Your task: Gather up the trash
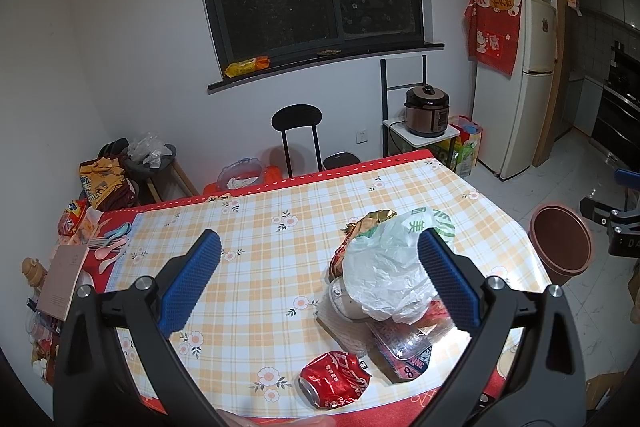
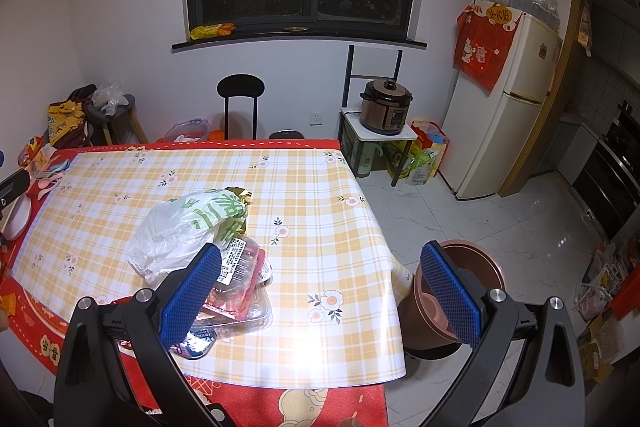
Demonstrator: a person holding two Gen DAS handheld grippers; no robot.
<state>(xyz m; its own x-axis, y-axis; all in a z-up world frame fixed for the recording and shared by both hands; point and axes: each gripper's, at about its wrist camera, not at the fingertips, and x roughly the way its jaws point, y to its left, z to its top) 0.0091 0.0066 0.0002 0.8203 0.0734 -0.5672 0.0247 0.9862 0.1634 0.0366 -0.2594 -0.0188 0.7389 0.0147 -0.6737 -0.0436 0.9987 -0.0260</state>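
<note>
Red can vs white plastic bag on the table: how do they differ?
The red can is crushed and lies on its side; the white plastic bag is crumpled and puffed up. The can lies alone near the table's front edge; the bag sits heaped over other trash. The can is rigid, opaque red metal; the bag is soft, translucent white with green print. Neither tool holds either.

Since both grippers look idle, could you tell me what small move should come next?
Probably lower the open left gripper onto the crushed red can: it lies alone at the table's near edge, nearest those fingers, and the brown bin stands beside the table.
</note>
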